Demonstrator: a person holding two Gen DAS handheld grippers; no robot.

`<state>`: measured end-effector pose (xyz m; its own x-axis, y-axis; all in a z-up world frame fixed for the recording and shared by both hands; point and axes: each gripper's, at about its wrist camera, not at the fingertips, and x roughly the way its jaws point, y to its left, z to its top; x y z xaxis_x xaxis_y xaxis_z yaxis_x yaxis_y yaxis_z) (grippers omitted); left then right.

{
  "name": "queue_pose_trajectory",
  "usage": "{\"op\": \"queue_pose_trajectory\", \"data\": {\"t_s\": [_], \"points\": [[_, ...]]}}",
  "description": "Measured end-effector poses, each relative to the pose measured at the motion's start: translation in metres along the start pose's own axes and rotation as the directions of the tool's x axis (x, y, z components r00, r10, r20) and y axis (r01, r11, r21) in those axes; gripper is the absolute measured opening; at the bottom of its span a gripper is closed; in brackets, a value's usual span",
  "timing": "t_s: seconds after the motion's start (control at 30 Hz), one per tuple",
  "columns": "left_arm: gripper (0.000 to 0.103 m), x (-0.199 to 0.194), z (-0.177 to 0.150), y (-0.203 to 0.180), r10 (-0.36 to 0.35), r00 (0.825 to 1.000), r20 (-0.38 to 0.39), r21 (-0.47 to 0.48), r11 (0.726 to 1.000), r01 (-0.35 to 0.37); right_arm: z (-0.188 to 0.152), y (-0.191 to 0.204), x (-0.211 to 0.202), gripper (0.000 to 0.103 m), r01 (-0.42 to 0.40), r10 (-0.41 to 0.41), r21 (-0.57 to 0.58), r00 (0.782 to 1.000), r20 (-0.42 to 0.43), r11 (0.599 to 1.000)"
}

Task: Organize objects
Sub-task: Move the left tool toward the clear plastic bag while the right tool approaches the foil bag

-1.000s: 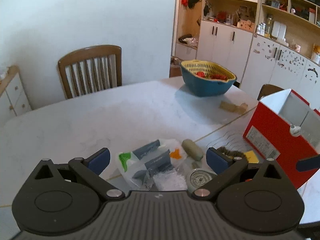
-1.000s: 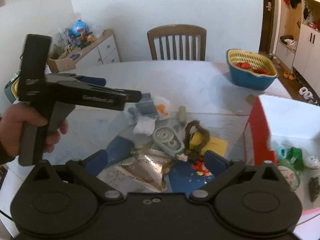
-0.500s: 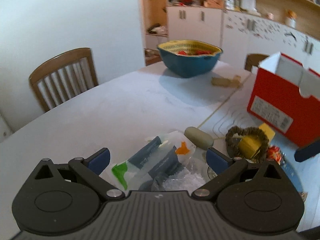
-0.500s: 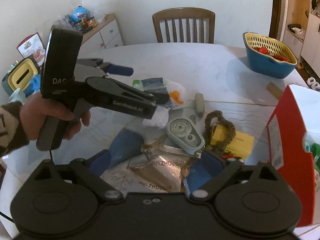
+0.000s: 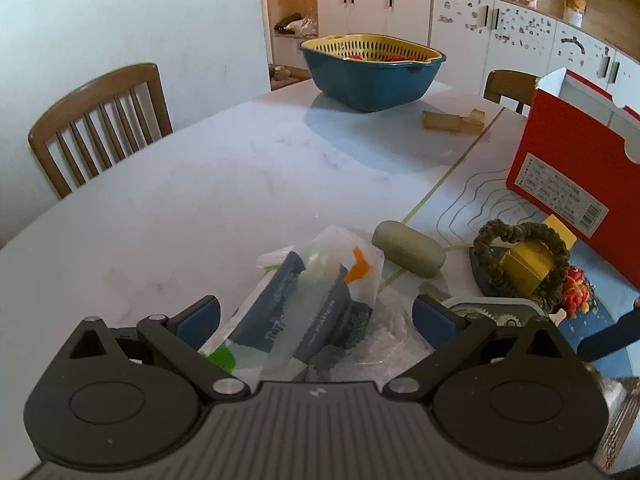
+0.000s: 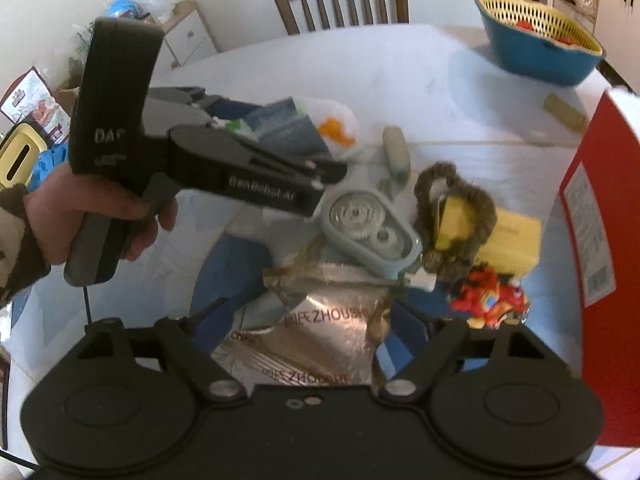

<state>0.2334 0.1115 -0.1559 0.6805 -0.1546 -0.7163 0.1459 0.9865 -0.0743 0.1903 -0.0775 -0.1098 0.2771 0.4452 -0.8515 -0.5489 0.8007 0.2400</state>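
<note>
Foil packet (image 6: 316, 340) lies between the down-tilted, closing right claw (image 6: 316, 320).

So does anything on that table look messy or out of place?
Yes. A jumble lies heaped beside the red box: a crumpled foil packet, a plastic bag, a grey gear case and a brown loop draped over a yellow block, overlapping rather than sorted.

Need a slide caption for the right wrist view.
Right gripper closing over a foil pouch beside a red box.
</note>
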Motion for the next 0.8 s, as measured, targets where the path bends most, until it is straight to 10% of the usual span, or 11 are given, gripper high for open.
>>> {"op": "queue_pose_trajectory", "data": {"t_s": [0.8], "points": [[0.039,-0.014,-0.008,0.019,0.074,0.997,-0.029,-0.195,0.978,-0.079,-0.021,-0.005,-0.010,0.039,0.042,-0.040,-0.050,0.998,0.039,0.998]]}}
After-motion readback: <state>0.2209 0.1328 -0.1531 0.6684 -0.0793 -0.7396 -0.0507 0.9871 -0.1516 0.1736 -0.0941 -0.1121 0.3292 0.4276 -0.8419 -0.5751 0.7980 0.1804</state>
